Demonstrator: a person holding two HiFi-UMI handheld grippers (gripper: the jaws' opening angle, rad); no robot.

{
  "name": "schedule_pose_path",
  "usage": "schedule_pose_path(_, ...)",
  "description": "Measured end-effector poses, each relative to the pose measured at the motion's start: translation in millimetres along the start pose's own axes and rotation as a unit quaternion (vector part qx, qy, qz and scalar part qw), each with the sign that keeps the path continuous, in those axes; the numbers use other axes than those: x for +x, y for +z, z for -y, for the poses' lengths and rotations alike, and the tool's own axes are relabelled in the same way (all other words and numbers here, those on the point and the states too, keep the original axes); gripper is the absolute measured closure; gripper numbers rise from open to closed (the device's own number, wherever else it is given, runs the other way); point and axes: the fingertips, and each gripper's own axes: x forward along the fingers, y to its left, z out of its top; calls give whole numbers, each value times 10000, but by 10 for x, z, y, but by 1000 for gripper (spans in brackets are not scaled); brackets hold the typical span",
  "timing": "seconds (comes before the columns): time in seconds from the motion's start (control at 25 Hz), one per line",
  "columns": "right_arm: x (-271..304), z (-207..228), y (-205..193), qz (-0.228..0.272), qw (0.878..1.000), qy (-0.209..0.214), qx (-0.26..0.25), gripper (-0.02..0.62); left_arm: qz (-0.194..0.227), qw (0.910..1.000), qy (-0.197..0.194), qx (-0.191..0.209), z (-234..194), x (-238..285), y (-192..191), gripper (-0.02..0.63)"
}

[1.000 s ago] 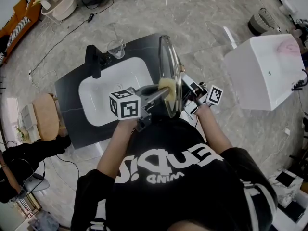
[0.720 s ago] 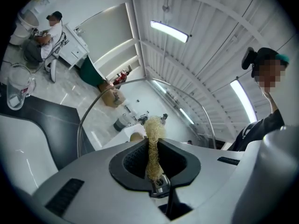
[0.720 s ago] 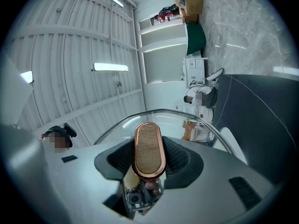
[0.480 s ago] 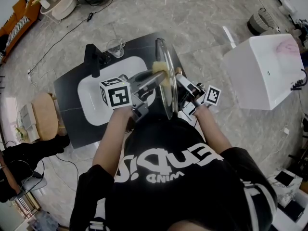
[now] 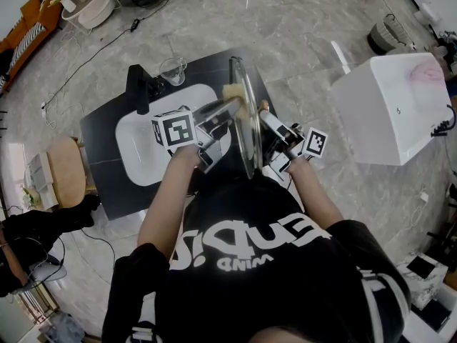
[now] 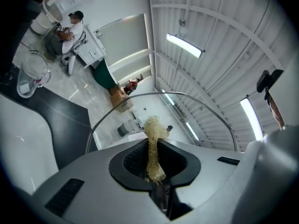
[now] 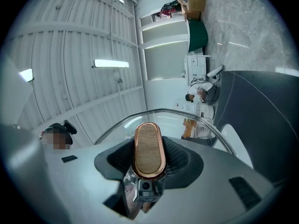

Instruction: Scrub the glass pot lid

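Note:
The glass pot lid (image 5: 245, 120) stands on edge over the sink, and its rim arcs across the left gripper view (image 6: 140, 97) and the right gripper view (image 7: 164, 111). My left gripper (image 5: 227, 104) comes at it from the left, shut on a pale yellow mesh scrubber (image 5: 233, 94) that presses on the glass near the far rim. The scrubber (image 6: 153, 146) sticks up between the jaws of the left gripper (image 6: 153, 166). On the other side of the lid, my right gripper (image 5: 264, 122) is shut on the lid's wooden, copper-rimmed handle (image 7: 149, 148).
A white sink (image 5: 139, 152) is set in a dark counter (image 5: 100, 131), with a black faucet (image 5: 137, 88) and a glass jug (image 5: 172, 70) at its far edge. A white box-shaped unit (image 5: 396, 106) stands to the right, and a wooden stool (image 5: 68, 174) to the left.
My left gripper has carried the scrubber along the glass, away from the person and toward the lid's far rim. The lid and the right gripper have shifted only slightly to the left.

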Motion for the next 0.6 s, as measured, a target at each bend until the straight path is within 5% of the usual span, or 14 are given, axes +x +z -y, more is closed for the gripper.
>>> schedule_pose_path(0.6, 36, -141, 16, -94, 9998, 178, -91, 422, -430, 9975, 448, -322, -422, -21, -489, 557)
